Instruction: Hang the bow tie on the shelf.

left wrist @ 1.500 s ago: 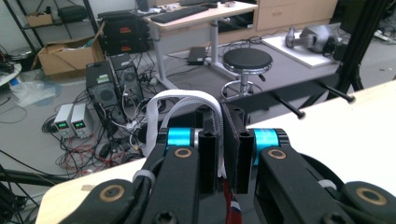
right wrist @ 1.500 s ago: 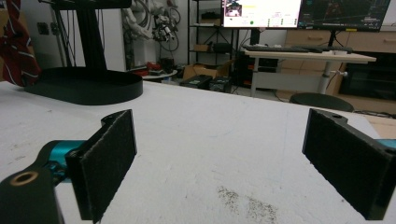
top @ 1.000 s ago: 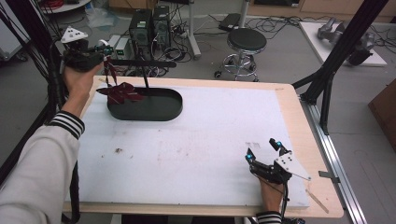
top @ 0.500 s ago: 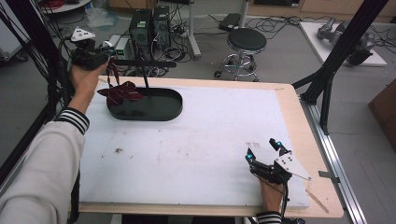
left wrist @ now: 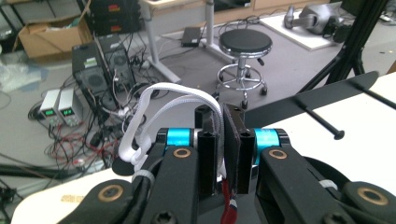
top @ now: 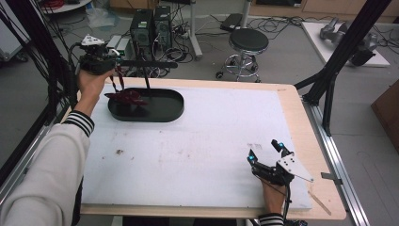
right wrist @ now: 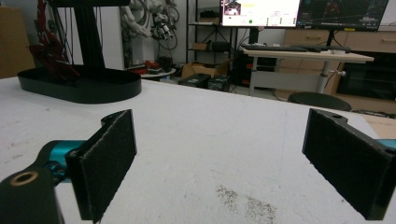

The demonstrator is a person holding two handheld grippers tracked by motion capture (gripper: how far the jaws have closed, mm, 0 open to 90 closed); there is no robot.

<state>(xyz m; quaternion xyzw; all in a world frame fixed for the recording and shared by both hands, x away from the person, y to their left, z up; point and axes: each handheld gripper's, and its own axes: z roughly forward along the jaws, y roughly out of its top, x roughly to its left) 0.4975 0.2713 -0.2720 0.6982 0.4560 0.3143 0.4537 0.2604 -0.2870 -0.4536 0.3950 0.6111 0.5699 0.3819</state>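
In the high view the left gripper (top: 112,63) was held up above the far left corner of the table (top: 291,117), gripped by the person's left hand (top: 91,84), whose striped cuff and pale sleeve ran down to the near left edge. Its jaws stood nearly together, and in the left gripper view they pinched a thin strap: a white cord (left wrist: 154,112) looped up and over from between them on the far side, and a dark red strip (left wrist: 229,207) hung down below the pads. In the high view that dark red strap (top: 117,80) ran down from the gripper to a dark red item (top: 126,97) that lay in the left end of a black oval tray (top: 164,108), which sat on the white mat (top: 197,146) near the far left corner. A thin black post (top: 146,80) rose from the tray and carried a black crossbar (top: 146,63) level with the gripper. The right gripper (top: 266,153) rested near the near right corner of the mat, held from below by the right hand (top: 273,195), its jaws spread wide with nothing between them; the right gripper view showed bare white mat with dark specks between its two pads (right wrist: 107,161) and the tray (right wrist: 79,86) far off at the left.
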